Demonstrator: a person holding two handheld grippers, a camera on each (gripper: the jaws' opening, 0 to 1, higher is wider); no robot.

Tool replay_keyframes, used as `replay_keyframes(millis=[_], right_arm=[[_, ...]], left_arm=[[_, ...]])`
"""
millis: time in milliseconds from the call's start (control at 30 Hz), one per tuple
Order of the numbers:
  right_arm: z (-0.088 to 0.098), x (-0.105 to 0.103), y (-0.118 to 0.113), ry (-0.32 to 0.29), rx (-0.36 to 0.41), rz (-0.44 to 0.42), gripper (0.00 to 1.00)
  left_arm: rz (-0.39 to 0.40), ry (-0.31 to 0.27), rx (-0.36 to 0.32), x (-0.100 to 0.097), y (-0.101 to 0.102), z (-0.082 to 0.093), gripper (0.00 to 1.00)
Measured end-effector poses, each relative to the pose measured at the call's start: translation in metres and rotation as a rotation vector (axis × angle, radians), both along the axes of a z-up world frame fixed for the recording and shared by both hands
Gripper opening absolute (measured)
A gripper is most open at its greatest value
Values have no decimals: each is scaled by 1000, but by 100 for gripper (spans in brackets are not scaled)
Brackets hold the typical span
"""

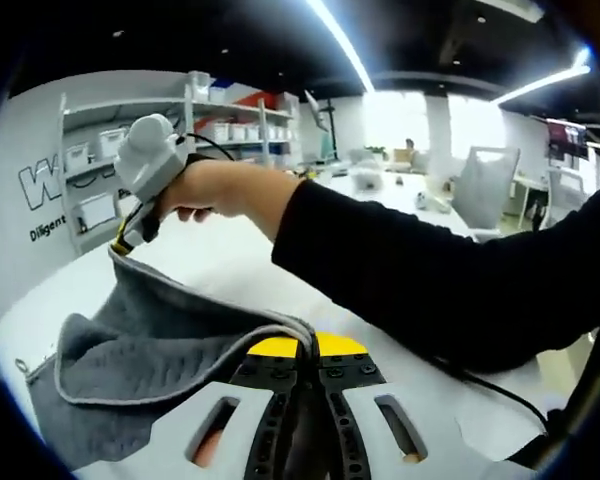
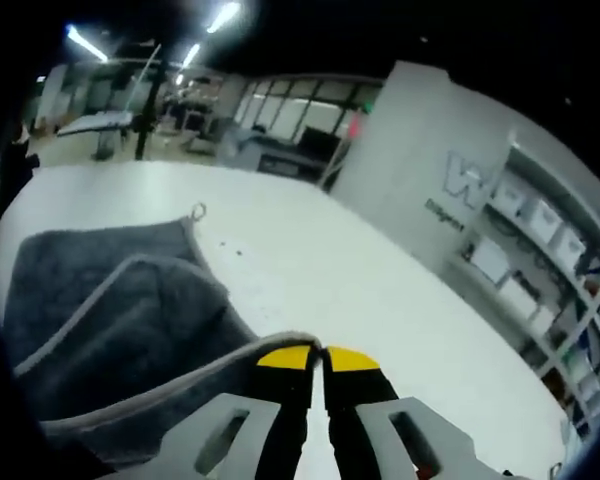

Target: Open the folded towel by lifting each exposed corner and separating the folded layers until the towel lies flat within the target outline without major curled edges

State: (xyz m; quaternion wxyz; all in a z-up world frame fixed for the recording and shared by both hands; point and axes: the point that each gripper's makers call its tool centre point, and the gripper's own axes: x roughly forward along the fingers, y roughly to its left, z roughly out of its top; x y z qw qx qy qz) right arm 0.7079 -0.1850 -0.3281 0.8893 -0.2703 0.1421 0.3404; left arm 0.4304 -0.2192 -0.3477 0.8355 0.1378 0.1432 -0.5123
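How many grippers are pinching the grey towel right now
2. The left gripper, yellow-tipped, is shut on the grey terry towel's near edge. The right gripper is shut on another lifted edge; it shows far off in the left gripper view, held by a hand.

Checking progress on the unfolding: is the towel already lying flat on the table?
No: the towel is layered, one corner lifted off the table by the right gripper.
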Motion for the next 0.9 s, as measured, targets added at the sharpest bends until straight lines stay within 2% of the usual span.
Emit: replay_keyframes(millis=[200,400,767,900], right_arm=[[1,4,-2,-1,-7,-1,0],[-10,12,-15,20,-38,-39,0],[-10,12,-20,27,-32,-30,0],[-17,12,-21,42,-40,-25,0]], left_arm=[[-9,6,26,5,-5,-5,2],[-16,2,51,6,-11,-9,2],[-38,15,78,0,-19,-22,2],[-45,16,89,-1,-22,-25,2]])
